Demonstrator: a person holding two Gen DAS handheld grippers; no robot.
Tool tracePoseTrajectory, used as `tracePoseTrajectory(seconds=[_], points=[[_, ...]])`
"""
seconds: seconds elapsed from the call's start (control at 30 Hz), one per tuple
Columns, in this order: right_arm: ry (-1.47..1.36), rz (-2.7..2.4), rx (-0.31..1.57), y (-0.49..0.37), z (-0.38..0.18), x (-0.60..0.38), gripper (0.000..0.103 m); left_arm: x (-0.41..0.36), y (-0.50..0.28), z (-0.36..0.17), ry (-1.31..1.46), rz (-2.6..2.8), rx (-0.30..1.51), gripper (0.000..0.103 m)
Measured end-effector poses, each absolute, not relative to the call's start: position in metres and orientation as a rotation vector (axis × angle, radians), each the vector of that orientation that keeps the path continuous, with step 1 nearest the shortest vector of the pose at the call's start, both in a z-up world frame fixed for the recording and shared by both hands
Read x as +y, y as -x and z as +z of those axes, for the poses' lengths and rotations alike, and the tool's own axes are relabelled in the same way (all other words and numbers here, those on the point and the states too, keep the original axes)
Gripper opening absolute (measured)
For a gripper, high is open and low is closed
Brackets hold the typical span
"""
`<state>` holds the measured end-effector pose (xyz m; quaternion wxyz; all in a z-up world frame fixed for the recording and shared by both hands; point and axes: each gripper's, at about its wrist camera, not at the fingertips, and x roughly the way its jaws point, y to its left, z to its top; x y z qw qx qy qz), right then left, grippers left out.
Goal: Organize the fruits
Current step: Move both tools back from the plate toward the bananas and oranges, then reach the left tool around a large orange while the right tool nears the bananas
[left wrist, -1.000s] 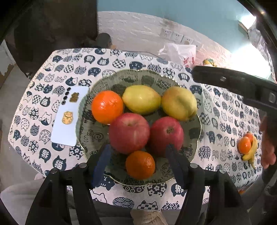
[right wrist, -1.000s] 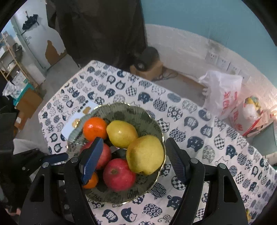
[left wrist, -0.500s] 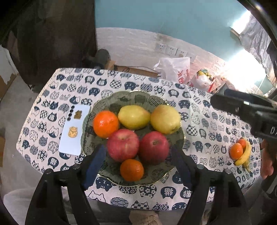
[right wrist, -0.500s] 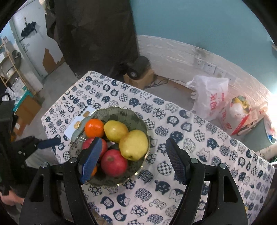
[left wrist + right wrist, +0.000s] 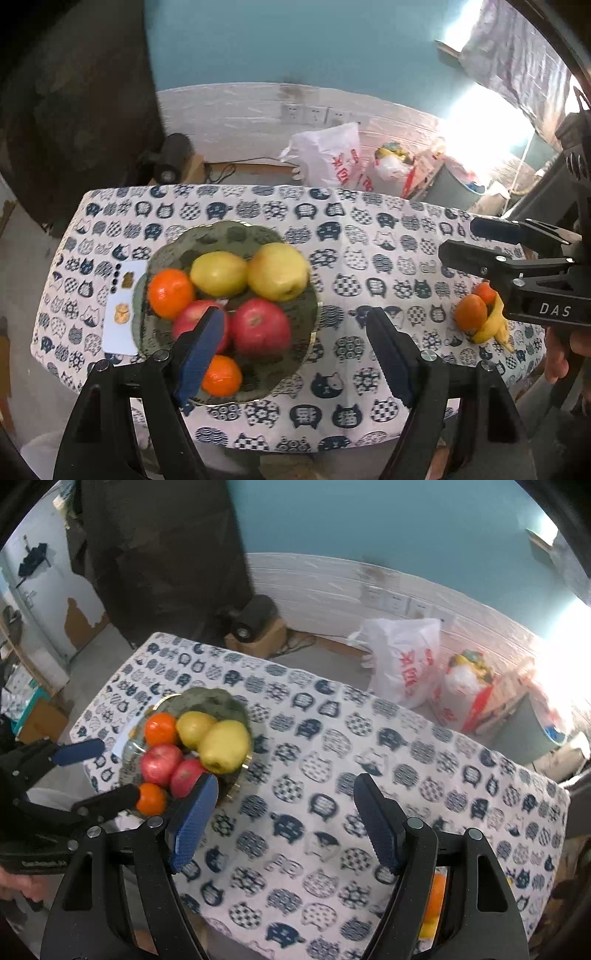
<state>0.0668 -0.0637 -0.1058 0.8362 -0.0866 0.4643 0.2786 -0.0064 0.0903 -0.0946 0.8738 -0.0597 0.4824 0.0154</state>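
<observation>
Both hand-held grippers have pulled up and back from the green patterned ceramic bowl (image 5: 229, 236) since a second ago; the bowl now looks smaller in both wrist views and more of the cat-print cloth counter (image 5: 369, 266) shows. The left hand-held gripper (image 5: 295, 354) spread its jaws wider early on and now stands open with nothing between the pads. The right hand-held gripper (image 5: 284, 819) is also open and empty, hanging over bare cloth to the right of the bowl.

The bowl sits at the left of the counter, already loaded: two yellow pears (image 5: 275, 271), two red apples (image 5: 260, 325) and two oranges (image 5: 170, 293). A white card with gold stickers (image 5: 120, 317) lies just left of it.

What's left out: a small cluster at the near right edge of the counter, a round orange fruit (image 5: 470, 314) touching a yellow banana (image 5: 493, 328), with a second small orange one behind. It lies well apart from the bowl.

Key relation: that cluster sits right below the right hand-held gripper in the left view, and shows low beside its right finger in its own view. So the right one is much nearer, I'd say. The banana's long axis runs roughly near-to-far, curved, so jaws would best close across it.
</observation>
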Motion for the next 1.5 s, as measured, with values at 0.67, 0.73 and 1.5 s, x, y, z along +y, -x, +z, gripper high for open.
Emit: tracePoseTrajectory(seconds=[0.67, 0.73, 1.5], points=[[0.137, 0.387, 0.935, -0.057, -0.091, -0.18, 0.075, -0.005, -0.023, -0.085, 0.033, -0.107, 1.018, 0.08], [0.147, 0.362, 0.931, -0.056, -0.093, -0.191, 0.075, -0.015, -0.026, -0.086, 0.029, -0.125, 1.027, 0.08], [0.076, 0.172, 1.002, -0.071, -0.138, -0.306, 0.075, -0.142, -0.083, -0.159, -0.026, -0.316, 1.22, 0.081]])
